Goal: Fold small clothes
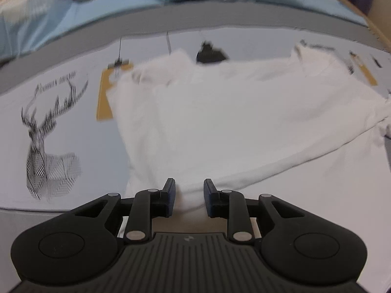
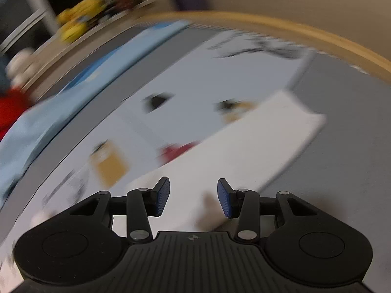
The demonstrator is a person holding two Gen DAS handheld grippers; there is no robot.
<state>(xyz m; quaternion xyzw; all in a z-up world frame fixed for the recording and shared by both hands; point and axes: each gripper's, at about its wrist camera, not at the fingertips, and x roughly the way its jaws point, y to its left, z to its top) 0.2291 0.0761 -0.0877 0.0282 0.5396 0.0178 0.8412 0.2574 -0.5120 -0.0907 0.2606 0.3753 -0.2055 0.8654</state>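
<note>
2 grippers: we carry 1 in each hand, both over the printed bedspread [image 1: 73,131].
Garment: the white garment [image 1: 220,122] lies spread on that bedspread, partly covering its deer print's neighbours, and its near edge runs in between our left fingers.
Left gripper [image 1: 189,196]: jaws parted, with a tongue of white cloth sitting in the gap; the pads are not pressed on it.
Right gripper [image 2: 193,196]: jaws spread wide, white cloth [image 2: 244,151] beneath and ahead; the view is badly blurred, so we cannot tell whether it touches.
Long axis: we judge it runs left to right across the left view, rising toward the far right corner.
Nearer hand: the left, already astride the hem.
Next move: likely closing the left on that edge.
</note>
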